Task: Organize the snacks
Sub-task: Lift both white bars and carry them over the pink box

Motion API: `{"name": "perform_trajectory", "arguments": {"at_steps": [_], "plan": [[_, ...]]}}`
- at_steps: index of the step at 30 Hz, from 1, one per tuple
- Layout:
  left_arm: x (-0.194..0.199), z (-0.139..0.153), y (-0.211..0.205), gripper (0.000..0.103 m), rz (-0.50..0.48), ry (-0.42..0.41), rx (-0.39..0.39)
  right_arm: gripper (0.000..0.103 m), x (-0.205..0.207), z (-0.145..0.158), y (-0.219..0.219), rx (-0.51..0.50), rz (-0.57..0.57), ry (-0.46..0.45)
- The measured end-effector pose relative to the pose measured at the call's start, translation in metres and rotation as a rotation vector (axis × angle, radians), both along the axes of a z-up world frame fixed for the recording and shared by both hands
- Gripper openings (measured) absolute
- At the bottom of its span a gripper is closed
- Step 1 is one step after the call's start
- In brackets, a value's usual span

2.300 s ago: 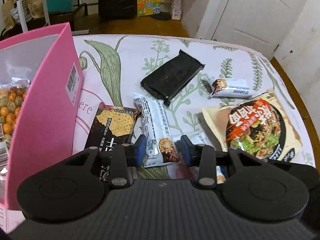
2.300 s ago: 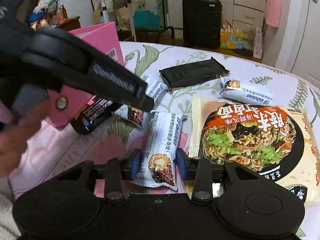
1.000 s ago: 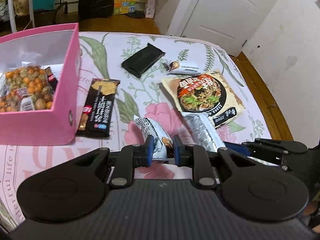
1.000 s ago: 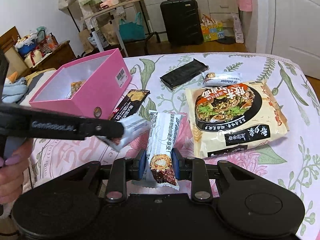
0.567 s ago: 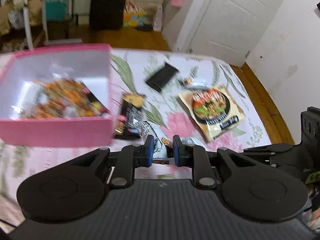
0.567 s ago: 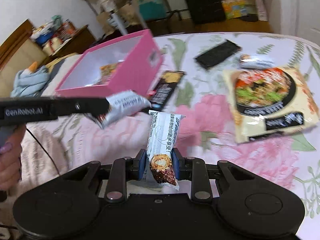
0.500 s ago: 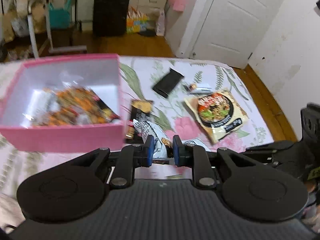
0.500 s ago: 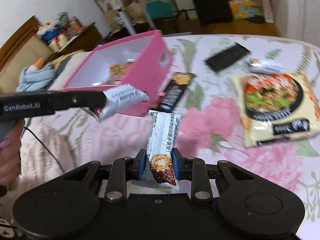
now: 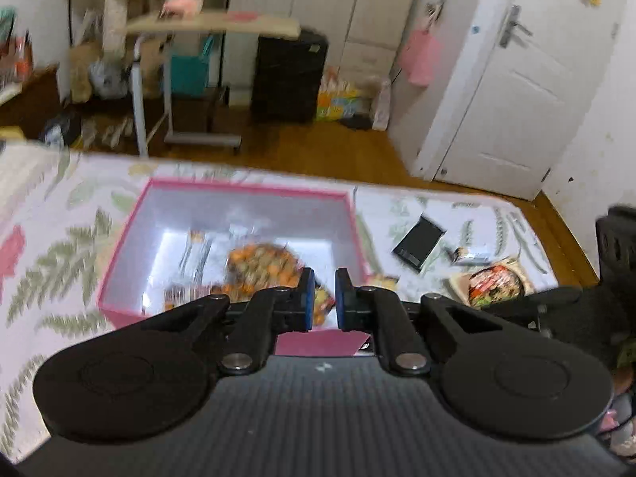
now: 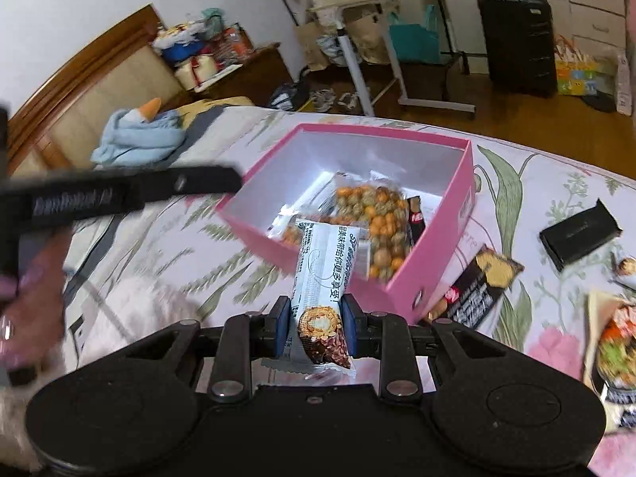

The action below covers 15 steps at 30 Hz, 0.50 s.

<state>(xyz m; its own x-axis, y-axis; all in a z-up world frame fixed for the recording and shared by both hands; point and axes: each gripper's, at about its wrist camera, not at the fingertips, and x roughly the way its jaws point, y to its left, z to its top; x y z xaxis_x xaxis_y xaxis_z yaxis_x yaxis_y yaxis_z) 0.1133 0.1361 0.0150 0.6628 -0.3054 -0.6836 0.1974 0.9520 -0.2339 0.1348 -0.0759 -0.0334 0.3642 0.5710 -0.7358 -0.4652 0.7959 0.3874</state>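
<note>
A pink box (image 9: pixel 119 262) (image 10: pixel 445 262) stands on the floral bed and holds a bag of orange coated nuts (image 10: pixel 373 214) and other packets. My right gripper (image 10: pixel 314 322) is shut on a white snack bar (image 10: pixel 324 278) and holds it in the air just before the box's near wall. My left gripper (image 9: pixel 321 294) hangs above the box's near right corner with its jaws a narrow gap apart and nothing between them. In the right wrist view it (image 10: pixel 234 177) is a blurred black bar left of the box.
A black cracker packet (image 10: pixel 477 286) lies right of the box. Further right lie a black wrapper (image 10: pixel 580 234) (image 9: pixel 417 240), a small white bar (image 9: pixel 467 256) and a noodle packet (image 9: pixel 495 286) (image 10: pixel 616 342). A blue cloth (image 10: pixel 135 135) lies at the bed's far left.
Both grippers swung left from the loose snacks to the pink box. The left gripper's white bar is gone from its jaws; the right still holds its bar.
</note>
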Motion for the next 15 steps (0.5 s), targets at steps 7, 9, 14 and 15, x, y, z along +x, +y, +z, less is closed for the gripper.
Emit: {"name": "perform_trajectory", "arguments": {"at_steps": [7,9,14,15], "plan": [[0.008,-0.071,0.010,0.017,0.017,0.261,0.040,0.031,0.020,-0.027,-0.001,-0.058,-0.036,0.045],[0.004,-0.089,0.008,0.024,0.042,0.322,0.034,0.031,0.017,-0.032,-0.005,-0.064,-0.044,0.057],[-0.002,-0.120,-0.001,0.045,0.123,0.391,0.034,0.031,0.012,-0.036,-0.009,-0.038,-0.057,0.063],[-0.001,-0.124,-0.002,0.046,0.135,0.403,0.027,0.031,0.011,-0.035,-0.009,-0.034,-0.055,0.063]]}}
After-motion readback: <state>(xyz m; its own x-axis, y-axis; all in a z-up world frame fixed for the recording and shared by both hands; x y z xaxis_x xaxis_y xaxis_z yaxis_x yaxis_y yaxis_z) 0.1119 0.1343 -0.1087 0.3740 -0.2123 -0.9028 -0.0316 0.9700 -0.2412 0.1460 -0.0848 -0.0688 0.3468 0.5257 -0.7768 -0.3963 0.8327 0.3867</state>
